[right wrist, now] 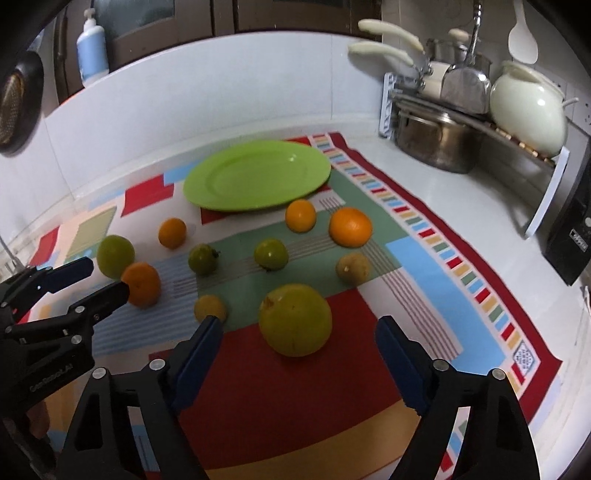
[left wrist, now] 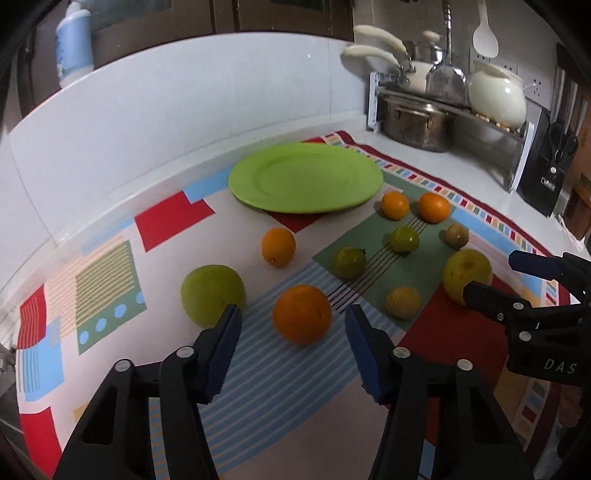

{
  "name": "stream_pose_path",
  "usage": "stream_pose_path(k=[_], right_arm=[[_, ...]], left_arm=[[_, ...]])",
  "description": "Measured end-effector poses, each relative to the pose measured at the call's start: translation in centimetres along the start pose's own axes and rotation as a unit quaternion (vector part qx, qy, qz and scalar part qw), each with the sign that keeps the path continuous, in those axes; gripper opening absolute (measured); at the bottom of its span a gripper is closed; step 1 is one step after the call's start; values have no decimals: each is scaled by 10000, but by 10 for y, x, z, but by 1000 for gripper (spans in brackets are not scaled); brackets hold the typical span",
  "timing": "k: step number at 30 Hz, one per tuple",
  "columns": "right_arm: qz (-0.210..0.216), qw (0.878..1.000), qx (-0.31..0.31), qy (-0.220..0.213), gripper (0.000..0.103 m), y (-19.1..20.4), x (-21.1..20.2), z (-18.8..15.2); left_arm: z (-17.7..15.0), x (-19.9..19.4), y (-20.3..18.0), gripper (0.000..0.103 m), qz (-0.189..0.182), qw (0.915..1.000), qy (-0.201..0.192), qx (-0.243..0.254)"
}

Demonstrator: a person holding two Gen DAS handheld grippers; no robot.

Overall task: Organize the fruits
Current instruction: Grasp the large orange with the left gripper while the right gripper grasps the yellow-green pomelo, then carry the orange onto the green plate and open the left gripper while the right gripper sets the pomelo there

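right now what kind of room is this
Most likely a home kitchen counter: a steel pot under a dish rack of pans, a cream teapot, and a faucet behind.

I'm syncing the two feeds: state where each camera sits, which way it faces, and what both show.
Left wrist: rides the left hand-held gripper, facing an orange; the right hand-held gripper shows.
Right wrist: rides the right hand-held gripper, facing a yellow-green fruit; the left hand-held gripper shows.
Shared: the green plate and patterned cloth.
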State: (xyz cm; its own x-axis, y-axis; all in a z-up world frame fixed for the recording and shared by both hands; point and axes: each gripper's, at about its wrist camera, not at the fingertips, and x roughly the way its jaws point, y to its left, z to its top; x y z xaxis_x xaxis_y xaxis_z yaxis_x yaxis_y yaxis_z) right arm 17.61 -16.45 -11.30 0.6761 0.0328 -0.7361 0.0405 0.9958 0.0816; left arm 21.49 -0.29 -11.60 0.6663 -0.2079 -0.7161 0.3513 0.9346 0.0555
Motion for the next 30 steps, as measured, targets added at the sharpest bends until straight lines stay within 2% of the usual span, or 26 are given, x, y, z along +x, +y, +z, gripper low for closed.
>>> stream_pose_path(k=[10,15,20,30], right_arm=[[42,9995,134,288,71,-8,24,-2],[70,9994,104,319,63,-7,31,-1],[176,9993,29,324,50,-5,33,0],[60,9996,-34,288,50,-1,28,2]], left_arm=[[3,29,-2,42,-159,9994,301,70],[5,35,-4,41,-168,9992,343,103],[6,36,-3,40,-186,9992,341,100],[7,31,-1,40,-313,9991,281,29]])
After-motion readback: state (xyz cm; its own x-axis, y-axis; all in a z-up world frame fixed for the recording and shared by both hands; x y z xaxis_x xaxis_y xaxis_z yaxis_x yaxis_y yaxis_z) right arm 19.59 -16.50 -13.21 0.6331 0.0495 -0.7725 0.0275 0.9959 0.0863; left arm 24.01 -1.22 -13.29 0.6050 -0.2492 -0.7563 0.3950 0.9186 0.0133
